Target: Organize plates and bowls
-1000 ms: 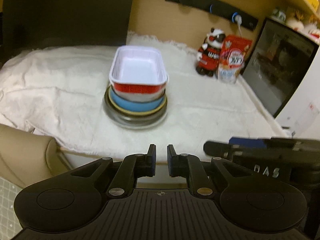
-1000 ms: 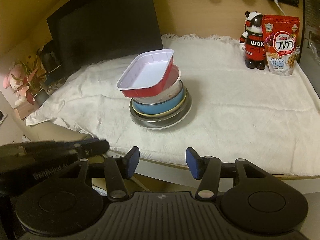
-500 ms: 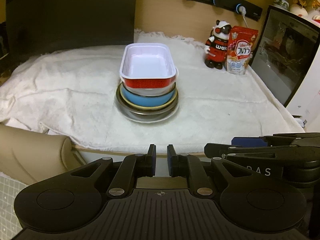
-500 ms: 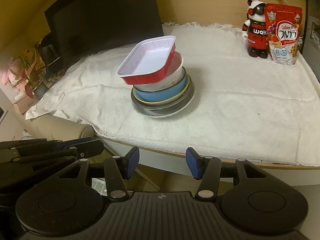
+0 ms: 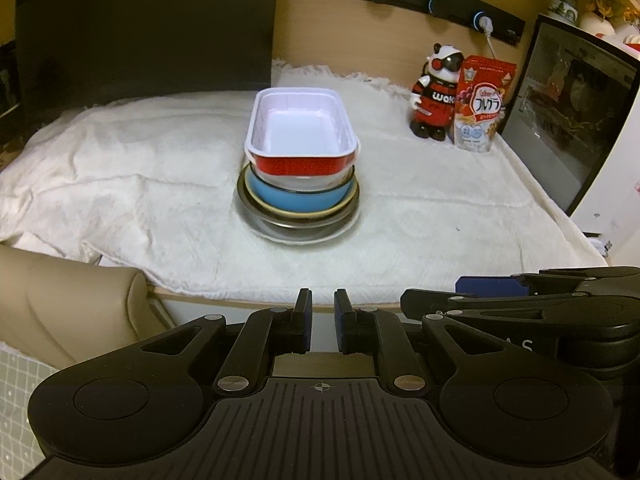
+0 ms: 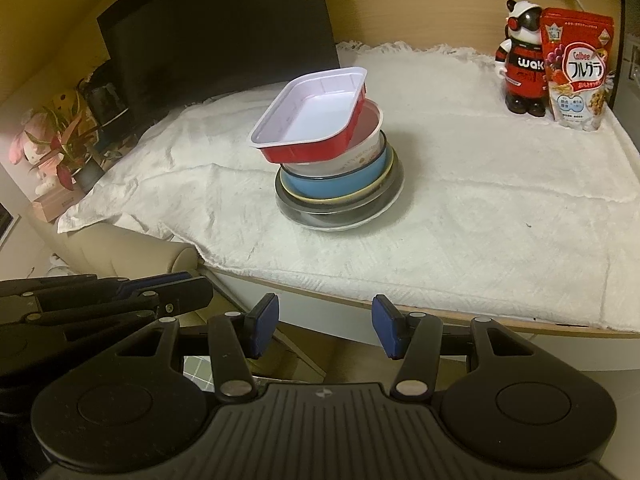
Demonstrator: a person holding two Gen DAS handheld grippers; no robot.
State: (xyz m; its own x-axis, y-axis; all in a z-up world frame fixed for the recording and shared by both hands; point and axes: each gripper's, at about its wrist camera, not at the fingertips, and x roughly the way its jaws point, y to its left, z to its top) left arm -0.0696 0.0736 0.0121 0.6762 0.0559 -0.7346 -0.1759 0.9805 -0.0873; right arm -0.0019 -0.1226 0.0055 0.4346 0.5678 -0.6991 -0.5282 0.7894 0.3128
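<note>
Left gripper point(image 5: 322, 322): fingers drawn together to a narrow slit, nothing between them. It sits off the near edge of the worktop point(image 5: 240, 302), angled downward toward it. Right gripper point(image 6: 325, 330): fingers spread partway, nothing between them, also short of the worktop edge. The two tools lie side by side, each visible at the margin of the other's view.

Both point toward one stack of dishes at the middle of the white cloth point(image 5: 120, 184) covering the worktop, well apart from either gripper. Stack, bottom upward: a white plate point(image 6: 360, 222), a metal pan point(image 6: 308, 210), a yellow-rimmed dish point(image 6: 328, 200), a blue bowl point(image 5: 296, 200), a pale bowl point(image 6: 360, 152), and on top a red rectangular tray point(image 5: 304, 164) with a white interior. From the right wrist view the tray sits tilted, overhanging the stack toward the left.

At the far right of the cloth a toy figure point(image 5: 438, 96) stands upright, touching or just beside a cereal bag point(image 5: 482, 112). A dark monitor point(image 5: 152, 28) stands behind the cloth.
</note>
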